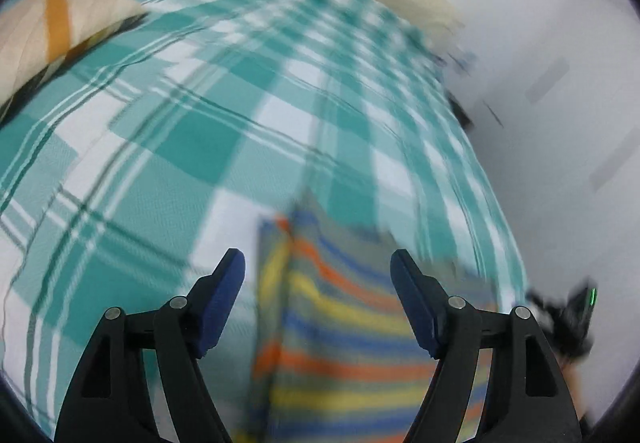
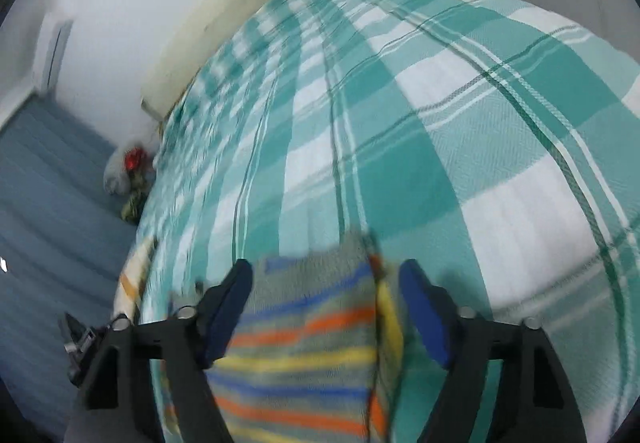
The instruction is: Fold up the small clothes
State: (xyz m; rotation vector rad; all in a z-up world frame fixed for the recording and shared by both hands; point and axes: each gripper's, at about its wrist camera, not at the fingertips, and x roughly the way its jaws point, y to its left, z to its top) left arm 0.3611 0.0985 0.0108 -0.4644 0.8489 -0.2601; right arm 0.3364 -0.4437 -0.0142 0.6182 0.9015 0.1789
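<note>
- On the bed (image 2: 460, 171), near its edge: both hand-held grippers, left (image 1: 318, 267) and right (image 2: 326, 279), gape wide over the striped garment (image 1: 340, 323), gripping nothing.
- Risk: released fold springs open.

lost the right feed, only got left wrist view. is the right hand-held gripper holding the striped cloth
Observer: No. The right hand-held gripper is open, with the striped cloth lying loose between its fingers.
Operator: anything on the floor on that side
Observer: Yes, a small white bundle with a red spot lies on the blue floor beside the bed's checked cover.
Operator: does the cover reach the far wall
Observer: It meets a cream headboard against the wall.
</note>
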